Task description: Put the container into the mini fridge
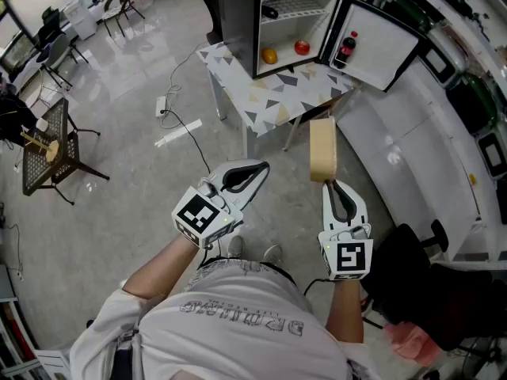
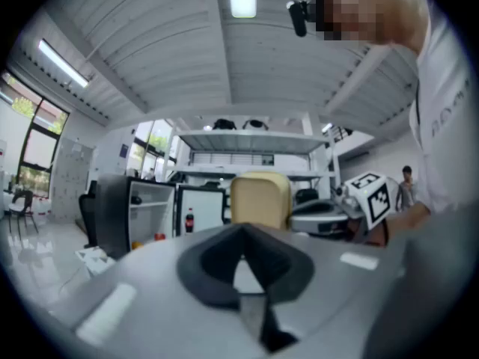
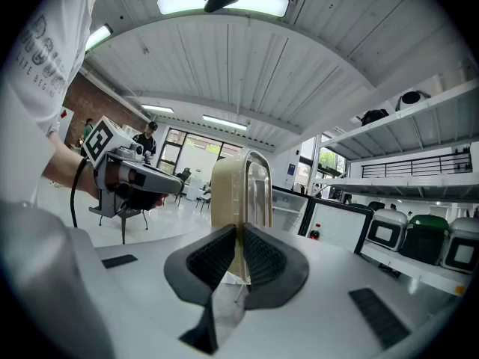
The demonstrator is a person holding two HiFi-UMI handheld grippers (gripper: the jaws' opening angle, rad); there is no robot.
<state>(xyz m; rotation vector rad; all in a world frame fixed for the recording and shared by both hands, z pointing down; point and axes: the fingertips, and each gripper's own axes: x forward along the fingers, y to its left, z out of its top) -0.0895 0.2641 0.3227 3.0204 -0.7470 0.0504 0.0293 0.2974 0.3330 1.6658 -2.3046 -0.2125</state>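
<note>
My right gripper point(image 1: 327, 183) is shut on the lower edge of a beige, flat container point(image 1: 322, 149) and holds it upright in the air, short of the table. In the right gripper view the container point(image 3: 238, 193) rises between the ribbed pads point(image 3: 203, 254). The black mini fridge point(image 1: 238, 14) stands on a patterned table point(image 1: 261, 105) with its door point(image 1: 380, 34) swung open to the right. Inside are an orange point(image 1: 270, 55), a red fruit point(image 1: 302, 47) and a cola bottle point(image 1: 347, 50) in the door. My left gripper point(image 1: 262, 167) hangs to the left of the container, shut and empty.
A white counter point(image 1: 412, 149) with appliances runs along the right. A black wire stand point(image 1: 47, 145) is at the far left, and cables with a power strip point(image 1: 162, 105) lie on the floor left of the table. A black chair point(image 1: 416, 279) is at lower right.
</note>
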